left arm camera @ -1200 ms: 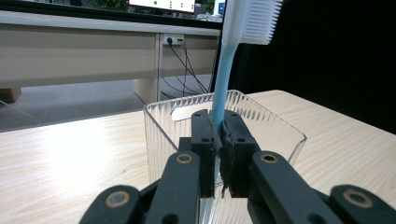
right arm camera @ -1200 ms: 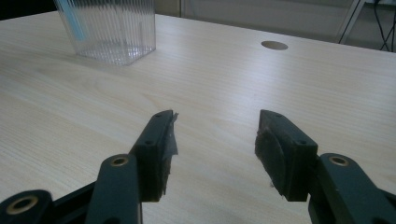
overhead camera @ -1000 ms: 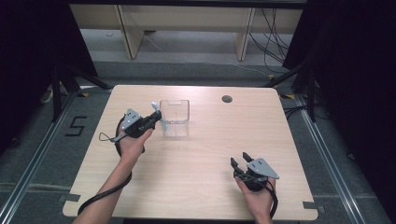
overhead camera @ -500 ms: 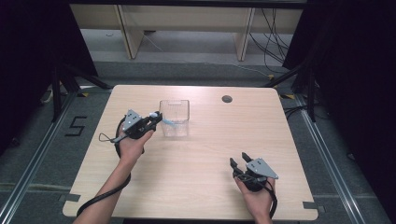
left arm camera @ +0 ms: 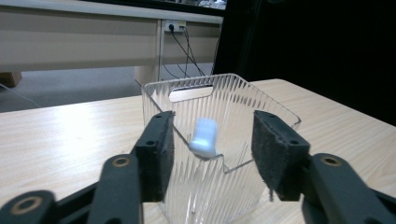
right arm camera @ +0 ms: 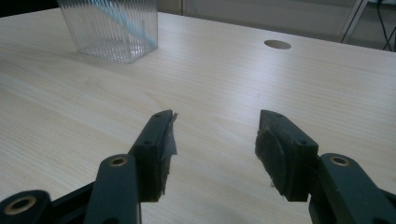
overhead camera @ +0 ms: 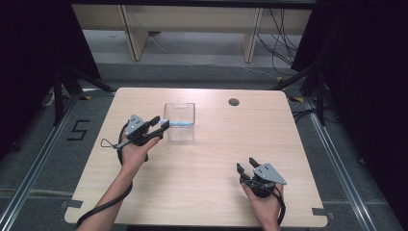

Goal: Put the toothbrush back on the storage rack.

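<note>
A clear ribbed plastic box (overhead camera: 180, 135) (left arm camera: 233, 107) (right arm camera: 112, 32) stands on the far middle of the wooden table (overhead camera: 202, 159). My left gripper (overhead camera: 162, 122) (left arm camera: 212, 126) hovers at the box's left rim; its jaws have just been opening and now stand apart. A light-blue stick-like thing (overhead camera: 181, 124) (left arm camera: 204, 136) lies blurred between the pads without touching them, over a notch in the rim. In the right gripper view it (right arm camera: 119, 18) leans inside the box. My right gripper (overhead camera: 246, 164) (right arm camera: 215, 126) rests open near the front right, holding nothing.
A round cable hole (overhead camera: 234, 102) (right arm camera: 277, 44) sits in the table's far right part. Beyond the far edge are wooden shelf legs (overhead camera: 250, 43) and cables on the floor. A "5" marking (overhead camera: 78, 130) is on the floor at the left.
The left gripper's jaws have opened and let go of the light-blue thing, which now reaches farther over the box. Both hands stayed in place.
</note>
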Available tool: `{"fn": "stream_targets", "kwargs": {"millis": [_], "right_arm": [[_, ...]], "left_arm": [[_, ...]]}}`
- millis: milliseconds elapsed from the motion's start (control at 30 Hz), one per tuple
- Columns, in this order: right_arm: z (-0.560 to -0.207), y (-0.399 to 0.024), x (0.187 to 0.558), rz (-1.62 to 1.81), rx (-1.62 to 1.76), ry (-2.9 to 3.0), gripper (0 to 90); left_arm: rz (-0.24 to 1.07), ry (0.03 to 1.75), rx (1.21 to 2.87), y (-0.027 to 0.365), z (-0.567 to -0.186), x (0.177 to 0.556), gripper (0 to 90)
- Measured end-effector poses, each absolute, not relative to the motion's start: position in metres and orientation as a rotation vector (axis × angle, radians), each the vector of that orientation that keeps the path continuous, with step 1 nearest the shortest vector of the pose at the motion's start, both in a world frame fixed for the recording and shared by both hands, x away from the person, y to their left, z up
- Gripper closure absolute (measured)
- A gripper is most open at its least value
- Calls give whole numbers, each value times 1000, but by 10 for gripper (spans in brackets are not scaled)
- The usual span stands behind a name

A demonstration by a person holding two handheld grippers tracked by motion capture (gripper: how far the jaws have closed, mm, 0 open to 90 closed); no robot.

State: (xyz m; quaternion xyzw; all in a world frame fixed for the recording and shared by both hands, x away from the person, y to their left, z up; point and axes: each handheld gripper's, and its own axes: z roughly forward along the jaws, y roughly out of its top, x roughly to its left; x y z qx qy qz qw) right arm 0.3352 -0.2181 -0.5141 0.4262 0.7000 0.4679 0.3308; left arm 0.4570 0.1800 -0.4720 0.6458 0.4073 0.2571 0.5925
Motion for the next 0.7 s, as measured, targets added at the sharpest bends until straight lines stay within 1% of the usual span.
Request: {"fn": "stream_targets", "kwargs": {"millis": [33,267,400,700], "right_arm": [[-514,-217,334,1239,1157,1831,469],[-514,-217,333,1237,1159,1837,469],[-514,-217,333,1236,1163,1838,468],[-514,-217,333,1247,1167,1822,466]], "left_arm": [[600,950,1506,180,-472,457,457],[589,958,1530,183,-470,449,347],[599,970,1539,186,-468,444,303],[598,971,1591,189,-462,431,268]]}}
